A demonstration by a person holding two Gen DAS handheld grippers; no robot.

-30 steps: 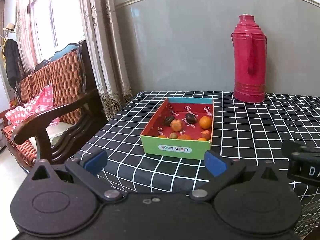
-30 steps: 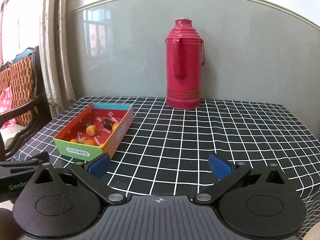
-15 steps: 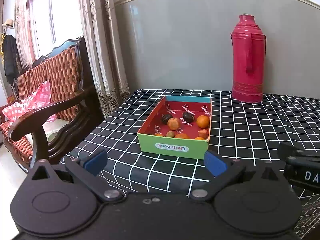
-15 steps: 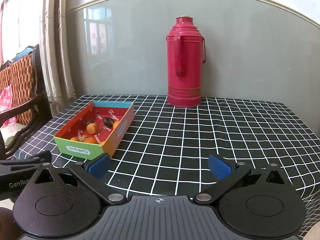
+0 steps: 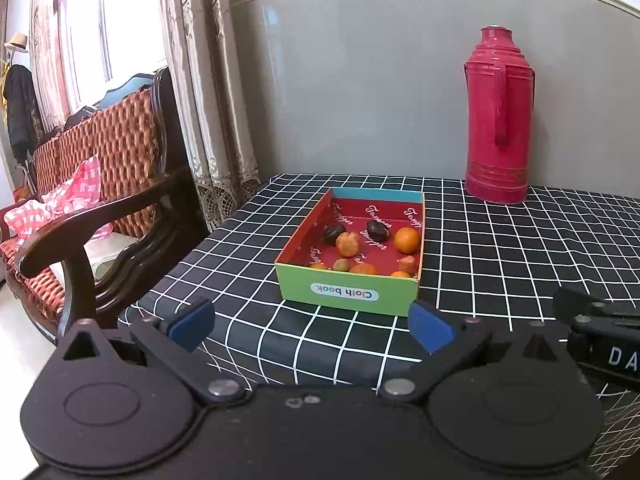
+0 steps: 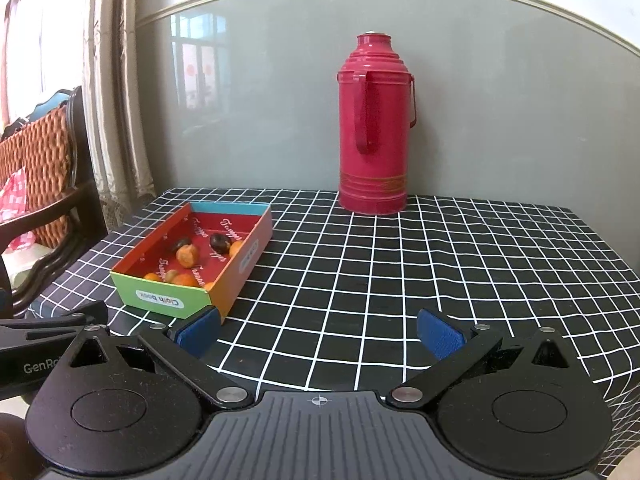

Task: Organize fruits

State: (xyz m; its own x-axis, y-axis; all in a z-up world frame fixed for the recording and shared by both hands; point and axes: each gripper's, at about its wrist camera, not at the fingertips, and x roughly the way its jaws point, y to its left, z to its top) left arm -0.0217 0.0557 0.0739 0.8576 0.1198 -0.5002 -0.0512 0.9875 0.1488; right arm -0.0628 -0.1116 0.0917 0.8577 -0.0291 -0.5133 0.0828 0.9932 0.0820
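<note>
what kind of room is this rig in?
Likely a home living room: a wooden sofa by a curtained window, and a red thermos on a table with a checked cloth.

Tablecloth [image 6: 400, 280]: matt black cloth with a white grid, draped and creased over the near edge.
Box [image 5: 348, 292]: printed cardboard, smooth, slight sheen on the near green wall.
Fruits [image 5: 407, 239] inside: orange ones look smooth, slightly shiny; two dark ones glossy.
Flask [image 6: 374, 120], far side: glossy red, hard smooth shell, ribbed at the shoulder.
Wall [image 6: 500, 100]: smooth grey panel, glossy enough to mirror a window.
Chair [image 5: 100, 216], left: dark polished wood, shiny; woven quilted back.
Curtain [image 5: 216, 100]: pale cloth, lace hem.
Left gripper [image 5: 312, 326] and right gripper [image 6: 320, 334]: matt black plastic, bright metal rivets, blue textured pads [image 6: 440, 338].
</note>
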